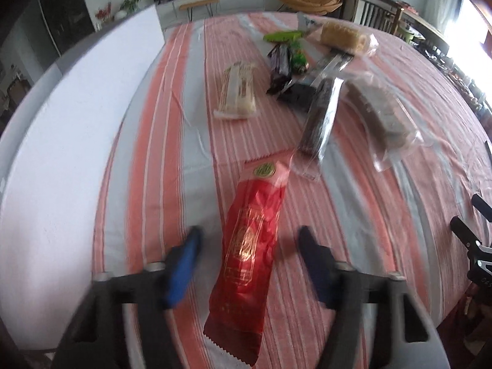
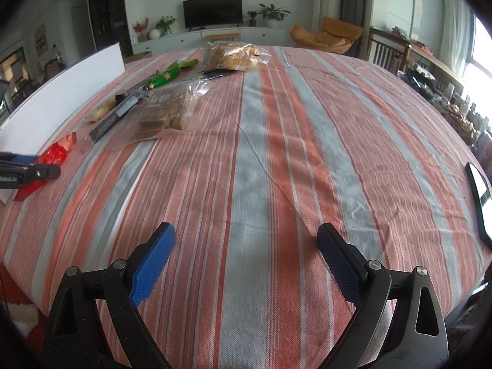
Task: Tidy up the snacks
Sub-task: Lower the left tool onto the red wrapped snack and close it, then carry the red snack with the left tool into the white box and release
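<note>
Jaws of the left gripper [image 1: 247,243] stand partly apart on either side of the red snack packet [image 1: 250,252], with a gap showing on each side, so the pads do not press it and nothing is gripped. That packet lies lengthwise on the striped cloth of the counter [image 2: 276,153], just beside the white box [image 1: 61,153]. My guess is that the step in hand is picking this packet up; the next move calls for squeezing on its narrow middle, then carrying it to the box. Beyond the packet, farther from the box's near end, lie the other snacks: a pale packet [image 1: 238,90], dark packets [image 1: 281,67], a clear bag [image 1: 381,112]. Jaws of the right gripper [image 2: 246,240] are wide apart and empty, well away from the packet.
</note>
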